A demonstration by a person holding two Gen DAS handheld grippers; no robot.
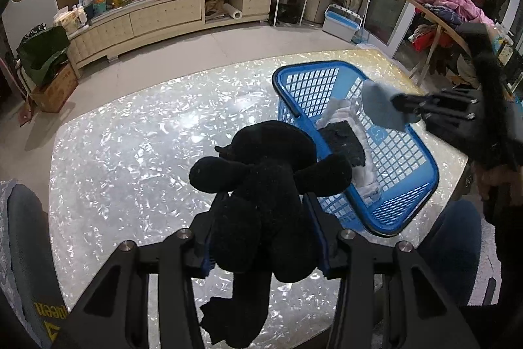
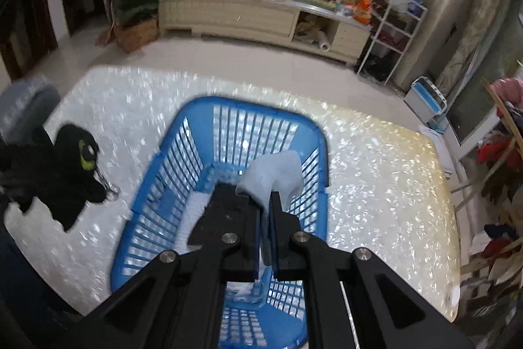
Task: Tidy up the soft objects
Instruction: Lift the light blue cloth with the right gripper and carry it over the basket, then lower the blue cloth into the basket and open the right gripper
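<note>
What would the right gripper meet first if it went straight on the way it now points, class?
Probably the blue basket. The right gripper, shut on a pale blue cloth, points down into it, so the dark cloth already inside or the far mesh wall comes first. Depth is unclear.

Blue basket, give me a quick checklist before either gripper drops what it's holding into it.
1. Right gripper shut on light blue cloth: ok.
2. Cloth above the blue basket opening: ok.
3. Left gripper shut on black plush toy: ok.
4. Plush over the basket: not ok, it hangs over the table beside the basket.
5. Room left inside, beside the dark and white cloths: ok.
6. Grippers clear of each other: ok.
</note>
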